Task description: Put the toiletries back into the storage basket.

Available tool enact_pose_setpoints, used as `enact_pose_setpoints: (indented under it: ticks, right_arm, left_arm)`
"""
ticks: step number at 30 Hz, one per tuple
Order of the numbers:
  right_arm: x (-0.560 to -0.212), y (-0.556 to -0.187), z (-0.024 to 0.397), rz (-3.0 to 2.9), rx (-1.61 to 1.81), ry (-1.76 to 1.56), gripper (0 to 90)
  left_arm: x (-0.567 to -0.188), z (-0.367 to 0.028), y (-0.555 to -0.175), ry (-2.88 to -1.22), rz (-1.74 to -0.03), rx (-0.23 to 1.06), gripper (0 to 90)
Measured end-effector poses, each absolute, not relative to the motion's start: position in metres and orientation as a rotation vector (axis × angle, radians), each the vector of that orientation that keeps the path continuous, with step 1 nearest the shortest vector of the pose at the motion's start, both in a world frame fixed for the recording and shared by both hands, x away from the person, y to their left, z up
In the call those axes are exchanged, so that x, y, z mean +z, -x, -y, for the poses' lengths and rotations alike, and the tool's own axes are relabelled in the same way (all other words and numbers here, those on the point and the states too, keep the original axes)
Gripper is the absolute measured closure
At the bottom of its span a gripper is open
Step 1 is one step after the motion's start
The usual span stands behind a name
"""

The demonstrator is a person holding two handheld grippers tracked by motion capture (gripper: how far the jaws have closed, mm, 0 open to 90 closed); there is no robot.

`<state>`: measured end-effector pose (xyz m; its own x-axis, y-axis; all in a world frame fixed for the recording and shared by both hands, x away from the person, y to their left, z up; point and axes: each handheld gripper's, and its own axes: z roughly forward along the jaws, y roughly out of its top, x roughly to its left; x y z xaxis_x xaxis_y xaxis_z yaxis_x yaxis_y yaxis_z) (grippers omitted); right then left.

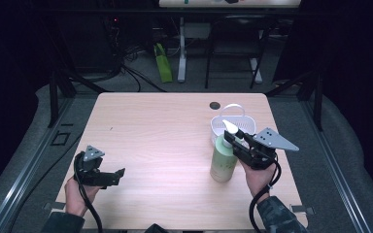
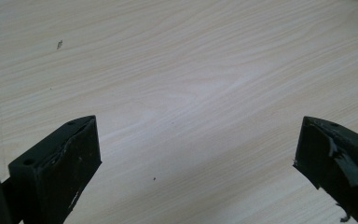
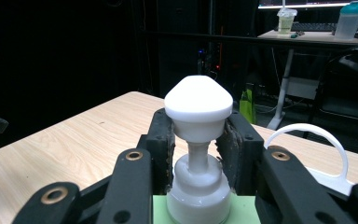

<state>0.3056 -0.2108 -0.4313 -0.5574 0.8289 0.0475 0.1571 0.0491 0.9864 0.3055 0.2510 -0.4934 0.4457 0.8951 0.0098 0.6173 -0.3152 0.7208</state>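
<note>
R gripper [image 3: 195,144] jaws tight on white pump bottle [image 3: 197,154] neck; basket [image 3: 321,154] behind.

Overhead forward-down view of table [image 1: 175,126]; two close jaw-level views.

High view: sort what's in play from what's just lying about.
In play:
- green pump bottle
- right gripper, jaws closed on the bottle's white pump
- white handled basket, just behind

Lying about:
- left gripper, open over bare table
</note>
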Motion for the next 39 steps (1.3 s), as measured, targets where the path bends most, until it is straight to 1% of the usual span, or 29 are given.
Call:
enact_pose_setpoints:
  ticks: [28, 39]
  right_arm:
    - [-0.425, -0.305, 0.212, -1.782, 1.539, -0.978, 66.2]
    - [-0.417, -0.302, 0.212, -1.78, 1.548, -0.965, 66.3]
  left_arm:
    - [-0.493, -0.252, -0.306, -2.054, -1.26, 0.553, 0.0]
    - [-0.494, -0.251, -0.306, -2.056, -1.262, 0.55, 0.0]
